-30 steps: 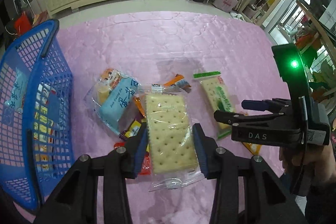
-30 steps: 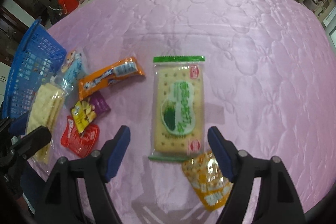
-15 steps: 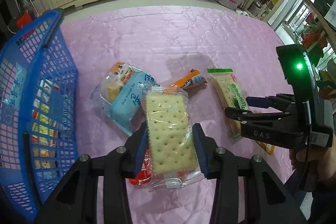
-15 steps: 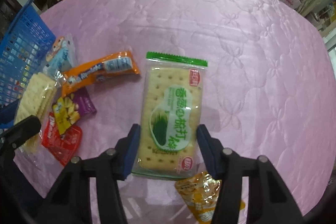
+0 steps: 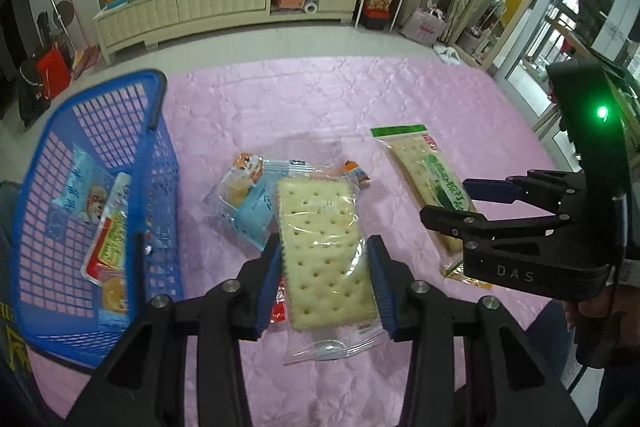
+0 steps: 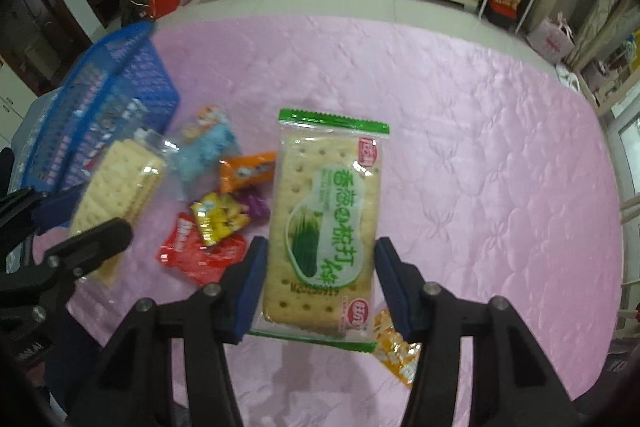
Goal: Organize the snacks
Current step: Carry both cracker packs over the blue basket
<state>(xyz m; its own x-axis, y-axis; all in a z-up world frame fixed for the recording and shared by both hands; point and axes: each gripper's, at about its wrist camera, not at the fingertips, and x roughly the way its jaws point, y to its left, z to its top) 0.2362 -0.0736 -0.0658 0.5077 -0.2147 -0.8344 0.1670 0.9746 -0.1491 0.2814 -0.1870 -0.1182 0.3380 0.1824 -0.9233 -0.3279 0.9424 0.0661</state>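
My left claw (image 5: pixel 325 277) was clamped on the plain cracker pack (image 5: pixel 324 255), its blue pads pressed against both long edges, and the pack hung clear of the pink tabletop (image 5: pixel 440 99). My right claw (image 6: pixel 318 285) had just been closing, and its pads now squeezed the green cracker pack (image 6: pixel 326 223) from either side; in the left wrist view that pack (image 5: pixel 430 183) sat at mid right, sticking out past the right claw (image 5: pixel 472 201).

I judged the step in hand to be the carry: both packs gripped and lifted, neither yet dropped off. The blue basket (image 5: pixel 158 163) stood at the left of the left wrist view, tipped so that its mouth faced me, with a few wrapped snacks already lying inside. It showed again at the upper left of the right wrist view (image 6: pixel 136 83).

Loose on the tabletop in the right wrist view lay a light blue pack (image 6: pixel 208 147), an orange bar (image 6: pixel 248 169), a yellow pack (image 6: pixel 218 221) and a red pack (image 6: pixel 192 253), all bunched left of centre, plus an orange-yellow pack (image 6: pixel 394 353) just under my right claw.

Next, I reckoned, each claw needed to swing left over the basket's rim and let go only once its pack was above the opening. The left claw was nearer, so it should probably go first, leaving room for the right to follow without the two knocking together.
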